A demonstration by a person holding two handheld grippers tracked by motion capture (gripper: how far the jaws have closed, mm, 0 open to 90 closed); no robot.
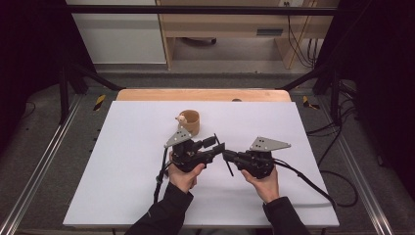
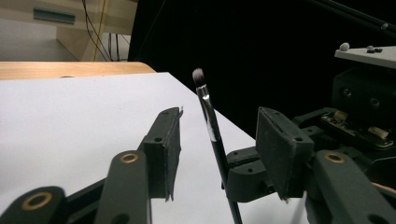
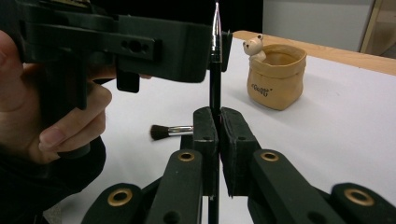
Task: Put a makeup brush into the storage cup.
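My right gripper (image 3: 218, 140): clamped on thin brush (image 2: 209, 121), upright, low on handle | my left gripper (image 2: 219, 140): jaws apart, brush between, untouched | brush nearer left-hand pad | pot (image 1: 189, 122) beyond

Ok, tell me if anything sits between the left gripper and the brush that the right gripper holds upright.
Nothing visible does. The thin makeup brush stands upright, clamped in the right gripper, and already sits in the gap of the left gripper, whose pads are not on it yet. The tan bear pouch and a second brush lie apart on the table.
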